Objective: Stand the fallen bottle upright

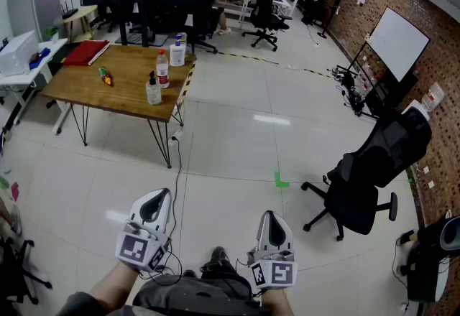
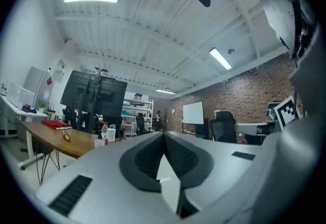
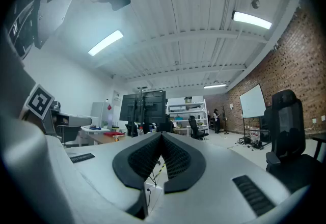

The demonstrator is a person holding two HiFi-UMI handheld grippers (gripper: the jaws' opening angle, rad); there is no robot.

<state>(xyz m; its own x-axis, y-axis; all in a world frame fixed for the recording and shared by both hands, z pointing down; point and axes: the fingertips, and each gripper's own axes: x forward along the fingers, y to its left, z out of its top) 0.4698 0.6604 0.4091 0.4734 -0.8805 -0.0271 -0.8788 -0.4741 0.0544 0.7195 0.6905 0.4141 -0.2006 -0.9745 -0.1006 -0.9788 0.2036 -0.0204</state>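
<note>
Far ahead on the wooden table (image 1: 126, 95) a small orange and yellow bottle (image 1: 106, 77) lies on its side. Near it stand a clear bottle with a red label (image 1: 163, 67), a pump bottle (image 1: 153, 89) and a white bottle with a blue cap (image 1: 177, 49). My left gripper (image 1: 159, 194) and right gripper (image 1: 269, 215) are held low near the person's body, well short of the table, both shut with nothing between the jaws. In the left gripper view the table (image 2: 48, 139) sits at the left behind the closed gripper (image 2: 163, 134). The right gripper (image 3: 162, 135) faces the room with its jaws meeting.
A red book (image 1: 86, 52) lies at the table's far end. A black office chair (image 1: 366, 178) stands to the right, a whiteboard (image 1: 397, 42) by the brick wall. A white desk (image 1: 21, 56) is left of the table. A cable runs down from the table's corner.
</note>
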